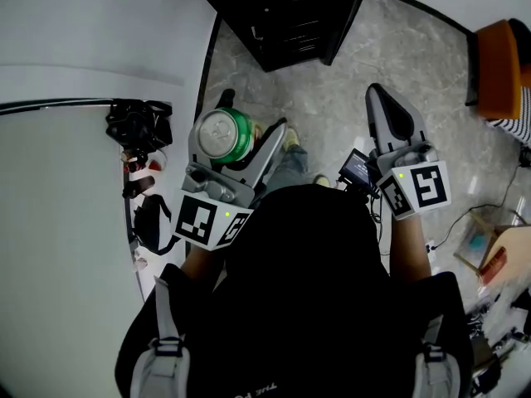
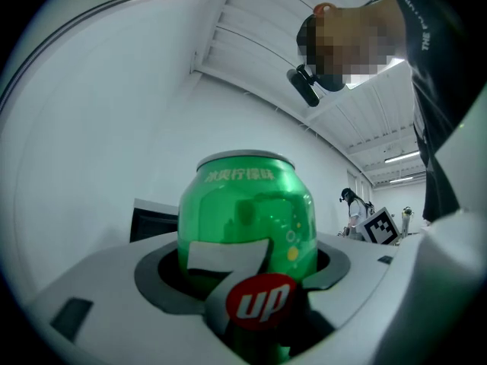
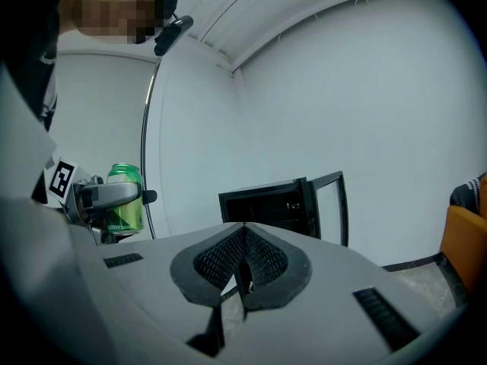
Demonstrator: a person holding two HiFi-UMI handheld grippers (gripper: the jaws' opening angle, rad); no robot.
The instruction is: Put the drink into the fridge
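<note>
"How were the grippers set?"

"The left gripper [image 1: 249,118] was clamped on the green drink can [image 2: 247,219], which stood upright between its jaws, above the floor. The right gripper [image 3: 243,242] had its jaws pressed together with nothing in them."

"And around them?"

"Grey marbled floor [image 1: 332,98] lay below and a white wall [image 1: 99,23] stood at the left. The black fridge [image 3: 281,207] stood ahead by the wall, its door swung open, well apart from the can. An orange seat [image 1: 502,65] sat at the right edge."

Orange chair [image 1: 502,69], grey marbled floor [image 1: 332,106]
</note>
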